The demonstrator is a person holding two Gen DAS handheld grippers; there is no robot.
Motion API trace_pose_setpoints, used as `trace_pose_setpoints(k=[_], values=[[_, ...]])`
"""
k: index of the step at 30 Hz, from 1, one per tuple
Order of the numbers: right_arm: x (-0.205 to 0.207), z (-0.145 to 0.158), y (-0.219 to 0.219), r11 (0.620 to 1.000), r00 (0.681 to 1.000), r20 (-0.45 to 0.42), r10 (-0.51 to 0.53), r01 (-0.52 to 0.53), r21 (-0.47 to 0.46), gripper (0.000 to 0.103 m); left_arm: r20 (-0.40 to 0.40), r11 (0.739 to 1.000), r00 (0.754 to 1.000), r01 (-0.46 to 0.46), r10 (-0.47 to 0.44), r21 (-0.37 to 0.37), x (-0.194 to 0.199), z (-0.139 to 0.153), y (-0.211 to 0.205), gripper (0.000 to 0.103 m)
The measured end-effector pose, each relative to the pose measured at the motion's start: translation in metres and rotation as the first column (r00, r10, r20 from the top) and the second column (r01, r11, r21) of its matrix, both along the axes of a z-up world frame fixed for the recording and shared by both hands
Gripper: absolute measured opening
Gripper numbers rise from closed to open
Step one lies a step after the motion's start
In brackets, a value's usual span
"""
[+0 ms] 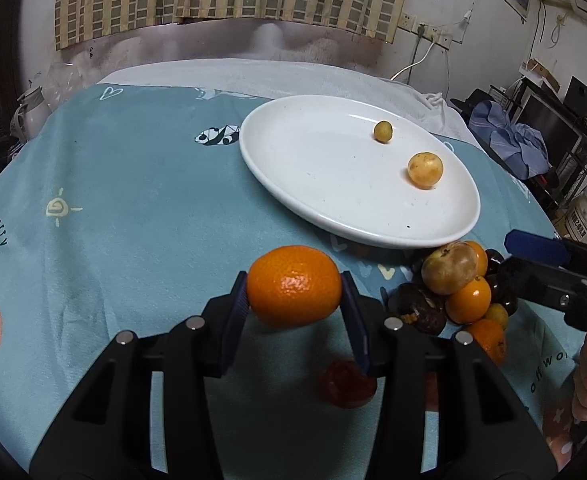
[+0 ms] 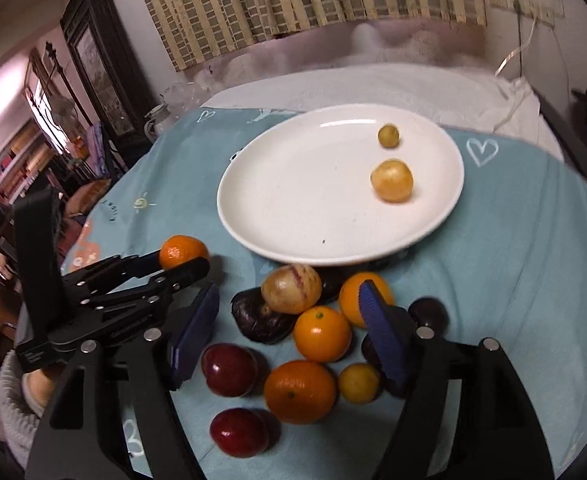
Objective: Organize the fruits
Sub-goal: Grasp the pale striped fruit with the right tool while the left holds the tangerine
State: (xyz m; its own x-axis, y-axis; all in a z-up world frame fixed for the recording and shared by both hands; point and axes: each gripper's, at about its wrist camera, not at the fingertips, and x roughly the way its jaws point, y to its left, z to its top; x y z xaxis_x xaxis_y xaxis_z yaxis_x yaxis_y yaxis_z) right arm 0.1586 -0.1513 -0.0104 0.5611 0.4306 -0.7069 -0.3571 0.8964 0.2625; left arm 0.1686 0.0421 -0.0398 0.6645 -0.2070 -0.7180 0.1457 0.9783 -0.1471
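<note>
Left gripper (image 1: pixel 293 292): clamped on a mandarin (image 1: pixel 293 285), both blue pads pressed to its flanks, fruit lifted clear of the teal tablecloth (image 1: pixel 133 200), on the near-left side of the white plate (image 1: pixel 293 168). Mandarin: glossy, pebbled orange peel, slightly flattened, with a bright highlight on the front. Beneath the left gripper, a red fruit (image 1: pixel 347 384), mostly hidden behind one finger, kind not clear.

Right gripper (image 2: pixel 289 332): jaws spread wide, nothing between the pads, poised over the fruit pile (image 2: pixel 305 332) just in front of the white plate. Pile: several mandarins, a mottled yellowish fruit with purple streaks on top, two shiny red plums at the near edge, a small yellow fruit, dark purple wrinkled fruits partly covered by the rest; one dark fruit half hidden behind the right finger. In the left wrist view, right side of the pile cut off by the right gripper's arm.

On the white plate, toward its far right part: a larger yellow fruit (image 2: pixel 391 181) and a smaller yellow-green fruit (image 2: pixel 388 135), apart, both slightly blurred.
</note>
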Motion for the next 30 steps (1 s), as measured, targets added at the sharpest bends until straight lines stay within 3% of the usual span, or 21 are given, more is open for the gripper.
trace_pose_setpoints(k=[5,12,16,24,30], values=[[0.008,-0.009,0.012,0.999,0.999,-0.036,0.03,-0.03,-0.021,0.072,-0.005,1.0,1.0,-0.023,0.023,-0.002,0.002,0.0,0.005,0.046],[0.012,-0.027,0.026,0.992,0.999,-0.027,0.039,-0.042,-0.121,0.06,-0.009,0.999,0.999,-0.048,0.048,0.007,0.006,0.0,0.011,0.046],[0.019,-0.035,0.03,0.989,1.0,0.0,0.022,-0.022,-0.147,0.042,-0.013,0.999,0.999,-0.032,0.032,0.021,0.006,-0.002,0.006,0.046],[0.002,-0.029,0.019,0.995,0.998,0.039,0.048,-0.045,-0.09,0.037,-0.031,1.0,0.999,-0.006,0.007,0.03,0.006,-0.009,-0.001,0.046],[-0.039,0.0,-0.008,0.998,0.994,0.097,0.05,-0.052,0.02,0.037,0.033,1.0,0.999,0.007,-0.007,0.017,-0.015,0.008,-0.003,0.046]])
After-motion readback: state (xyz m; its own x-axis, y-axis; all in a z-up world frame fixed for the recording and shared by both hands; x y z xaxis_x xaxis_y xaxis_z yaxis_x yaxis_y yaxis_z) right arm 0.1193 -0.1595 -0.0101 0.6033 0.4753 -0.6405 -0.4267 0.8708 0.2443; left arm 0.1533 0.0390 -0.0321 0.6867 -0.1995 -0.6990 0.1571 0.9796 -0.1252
